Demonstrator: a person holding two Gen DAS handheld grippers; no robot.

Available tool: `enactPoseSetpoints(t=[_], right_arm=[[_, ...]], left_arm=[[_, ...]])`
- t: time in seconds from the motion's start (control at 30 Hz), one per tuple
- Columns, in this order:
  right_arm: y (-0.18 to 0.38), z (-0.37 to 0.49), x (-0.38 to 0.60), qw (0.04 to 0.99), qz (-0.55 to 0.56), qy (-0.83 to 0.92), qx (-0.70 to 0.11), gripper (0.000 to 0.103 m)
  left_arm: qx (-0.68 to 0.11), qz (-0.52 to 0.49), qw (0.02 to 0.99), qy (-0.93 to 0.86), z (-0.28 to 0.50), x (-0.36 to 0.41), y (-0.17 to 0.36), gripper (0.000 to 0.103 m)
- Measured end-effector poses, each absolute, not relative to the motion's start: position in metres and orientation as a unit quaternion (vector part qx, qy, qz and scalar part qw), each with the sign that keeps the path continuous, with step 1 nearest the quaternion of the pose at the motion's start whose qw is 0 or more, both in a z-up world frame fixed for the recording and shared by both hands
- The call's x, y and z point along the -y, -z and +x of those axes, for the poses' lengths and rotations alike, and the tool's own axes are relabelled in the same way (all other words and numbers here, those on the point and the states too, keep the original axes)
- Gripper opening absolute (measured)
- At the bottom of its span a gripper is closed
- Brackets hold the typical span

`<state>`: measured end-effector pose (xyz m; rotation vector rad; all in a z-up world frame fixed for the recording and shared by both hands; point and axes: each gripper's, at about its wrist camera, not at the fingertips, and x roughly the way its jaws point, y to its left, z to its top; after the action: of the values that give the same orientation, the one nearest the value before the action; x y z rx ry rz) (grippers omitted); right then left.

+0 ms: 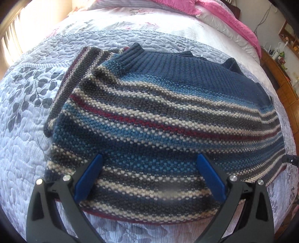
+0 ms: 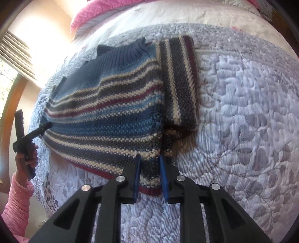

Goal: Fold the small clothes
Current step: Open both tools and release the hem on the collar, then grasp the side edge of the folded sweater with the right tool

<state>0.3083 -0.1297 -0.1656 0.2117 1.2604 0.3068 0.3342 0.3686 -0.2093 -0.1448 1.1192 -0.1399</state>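
Your left gripper (image 1: pixel 149 172) sits low centre in the left wrist view, blue fingers (image 1: pixel 89 177) spread wide, nothing between them. It hangs over the near half of the sweater (image 1: pixel 158 115); you can't tell if the tips touch the knit.

The sweater is a striped knit (navy, blue, grey, cream, dark red) lying flat on the quilt (image 1: pixel 24 149), filling the middle of that frame. Its ribbed navy collar (image 1: pixel 168 63) runs along the upper centre. One sleeve (image 1: pixel 74 78) is folded in at the upper left of the garment, stripes running crosswise to the body.

Your right gripper (image 2: pixel 149 173) is at lower centre of the right wrist view. The jaws are nearly closed, pinching a bunched corner of the sweater's hem (image 2: pixel 149 168) between the blue pads (image 2: pixel 137 173). The body of the garment stretches away to the upper left of that frame; the folded sleeve sits at upper centre.

Left edge of the right wrist view: your hand (image 2: pixel 28 155) with a pink sleeve (image 2: pixel 16 201) grips the other tool's handle. A pink blanket (image 1: pixel 224 13) lies across the top of the bed in the left wrist view, wooden shelving (image 1: pixel 280 74) at the right edge.
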Motion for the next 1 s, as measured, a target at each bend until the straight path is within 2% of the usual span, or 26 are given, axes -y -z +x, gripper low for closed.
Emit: enactPoseSetpoints(t=[0.07, 0.17, 0.3, 0.33, 0.37, 0.4, 0.47, 0.53, 0.63, 0.83, 0.93, 0.97, 1.0], right_arm=[[0.149, 0.316, 0.131, 0.805, 0.090, -0.138, -0.570, 0.023], [0.138, 0.341, 0.131, 0.810, 0.095, -0.131, -0.564, 0.034], [0.152, 0.377, 0.126, 0.797, 0.108, -0.127, -0.580, 0.036], [0.157, 0.383, 0.124, 0.793, 0.108, -0.126, -0.586, 0.034], [0.161, 0.387, 0.121, 0.793, 0.104, -0.122, -0.588, 0.025], [0.163, 0.388, 0.119, 0.793, 0.100, -0.117, -0.589, 0.012], [0.165, 0.390, 0.118, 0.796, 0.091, -0.109, -0.589, 0.010], [0.167, 0.389, 0.120, 0.797, 0.085, -0.098, -0.590, 0.000], [0.180, 0.387, 0.130, 0.793, 0.076, -0.071, -0.600, 0.000], [0.190, 0.377, 0.149, 0.793, 0.130, -0.099, -0.587, 0.000], [0.179, 0.367, 0.156, 0.794, 0.146, -0.102, -0.582, 0.011], [0.174, 0.364, 0.158, 0.795, 0.149, -0.101, -0.579, 0.030], [0.168, 0.360, 0.159, 0.798, 0.148, -0.100, -0.575, 0.057]], left_arm=[[-0.529, -0.072, 0.843, 0.069, 0.334, -0.369, 0.203, 0.100], [-0.518, -0.076, 0.849, 0.068, 0.339, -0.366, 0.192, 0.100], [-0.517, -0.079, 0.850, 0.071, 0.355, -0.355, 0.188, 0.100], [-0.520, -0.080, 0.847, 0.073, 0.359, -0.352, 0.190, 0.100], [-0.522, -0.077, 0.847, 0.071, 0.362, -0.349, 0.191, 0.100], [-0.521, -0.072, 0.848, 0.068, 0.365, -0.347, 0.192, 0.100], [-0.520, -0.061, 0.850, 0.064, 0.369, -0.344, 0.195, 0.100], [-0.520, -0.061, 0.849, 0.067, 0.371, -0.344, 0.199, 0.100], [-0.521, -0.061, 0.848, 0.071, 0.373, -0.346, 0.203, 0.100], [-0.521, -0.065, 0.848, 0.074, 0.374, -0.349, 0.210, 0.101], [-0.519, -0.072, 0.848, 0.075, 0.372, -0.351, 0.206, 0.100], [-0.520, -0.080, 0.847, 0.076, 0.371, -0.352, 0.203, 0.100], [-0.520, -0.088, 0.846, 0.078, 0.370, -0.354, 0.200, 0.100]])
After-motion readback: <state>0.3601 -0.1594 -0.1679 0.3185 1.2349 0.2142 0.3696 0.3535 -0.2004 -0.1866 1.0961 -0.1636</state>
